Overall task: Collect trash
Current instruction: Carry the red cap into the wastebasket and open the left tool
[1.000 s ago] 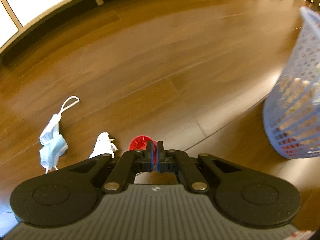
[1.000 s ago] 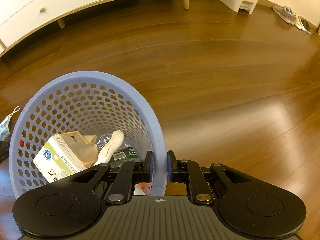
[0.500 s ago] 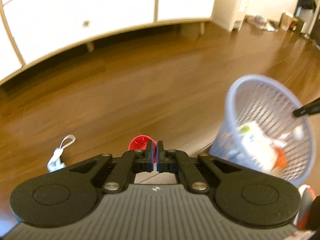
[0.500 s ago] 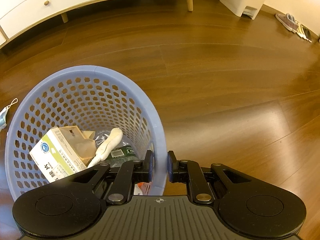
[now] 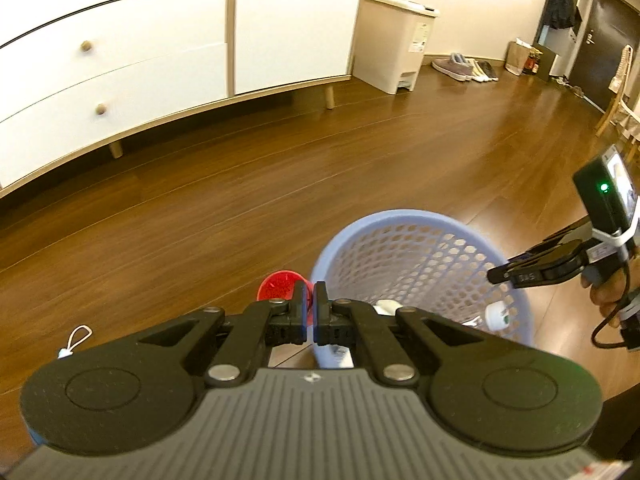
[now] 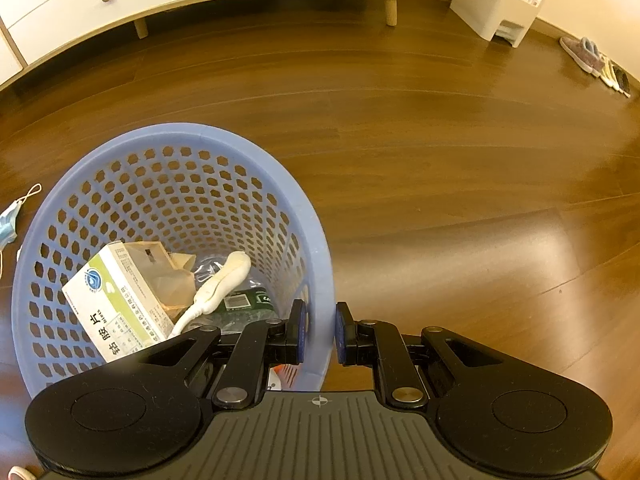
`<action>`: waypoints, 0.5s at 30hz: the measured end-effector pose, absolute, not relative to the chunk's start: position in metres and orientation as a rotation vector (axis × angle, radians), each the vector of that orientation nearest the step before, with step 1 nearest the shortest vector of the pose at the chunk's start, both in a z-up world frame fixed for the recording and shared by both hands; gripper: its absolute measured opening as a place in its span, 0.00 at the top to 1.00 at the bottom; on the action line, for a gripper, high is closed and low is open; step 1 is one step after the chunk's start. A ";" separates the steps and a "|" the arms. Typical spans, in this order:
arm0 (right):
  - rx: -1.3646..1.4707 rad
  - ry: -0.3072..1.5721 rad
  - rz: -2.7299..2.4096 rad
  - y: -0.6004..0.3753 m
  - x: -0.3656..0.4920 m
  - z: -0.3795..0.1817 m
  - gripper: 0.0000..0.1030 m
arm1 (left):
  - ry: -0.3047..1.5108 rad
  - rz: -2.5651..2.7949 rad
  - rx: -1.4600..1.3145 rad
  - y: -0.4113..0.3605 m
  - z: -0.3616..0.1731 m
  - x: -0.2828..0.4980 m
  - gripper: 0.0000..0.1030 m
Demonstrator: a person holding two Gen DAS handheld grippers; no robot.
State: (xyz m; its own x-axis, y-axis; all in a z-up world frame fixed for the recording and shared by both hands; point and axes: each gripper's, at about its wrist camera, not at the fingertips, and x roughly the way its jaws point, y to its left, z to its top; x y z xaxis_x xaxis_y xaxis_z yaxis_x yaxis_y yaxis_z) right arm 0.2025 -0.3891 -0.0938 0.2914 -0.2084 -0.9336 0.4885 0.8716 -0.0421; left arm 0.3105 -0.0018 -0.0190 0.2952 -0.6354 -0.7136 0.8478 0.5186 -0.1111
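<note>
My left gripper (image 5: 310,300) is shut on a small red cup (image 5: 280,284), held above the floor just left of the blue mesh basket (image 5: 400,216). My right gripper (image 6: 320,332) is shut on the near rim of the basket (image 6: 180,128), one finger inside and one outside. The left wrist view shows the right gripper (image 5: 496,276) at the basket's right rim, a hand (image 5: 608,292) behind it. Inside lie a white and green box (image 6: 120,300), a white crumpled piece (image 6: 224,280) and a green-labelled bottle (image 6: 248,304). A blue face mask (image 6: 10,220) lies on the floor left of the basket.
A white cabinet on legs (image 5: 120,60) runs along the far wall, with a cream pedal bin (image 5: 392,44) beside it and shoes (image 5: 460,66) further right. A chair (image 5: 616,96) stands at the far right. Wooden floor (image 6: 440,160) lies all around.
My left gripper has risen and swung right with the red cup, from over the mask and white scrap to beside the basket. The right gripper keeps its hold on the rim.
</note>
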 end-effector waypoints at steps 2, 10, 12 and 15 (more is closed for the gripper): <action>0.273 1.192 -0.467 -0.390 0.203 -0.093 0.89 | 0.784 -1.023 0.315 -0.006 -0.019 0.307 1.00; 0.261 1.204 -0.438 -0.391 0.204 -0.092 0.89 | 0.795 -1.068 0.335 -0.027 -0.027 0.300 1.00; 0.261 1.206 -0.429 -0.391 0.203 -0.091 0.89 | 0.801 -1.082 0.342 -0.032 -0.029 0.297 1.00; 0.261 1.208 -0.422 -0.392 0.203 -0.091 0.89 | 0.802 -1.100 0.354 -0.040 -0.032 0.294 1.00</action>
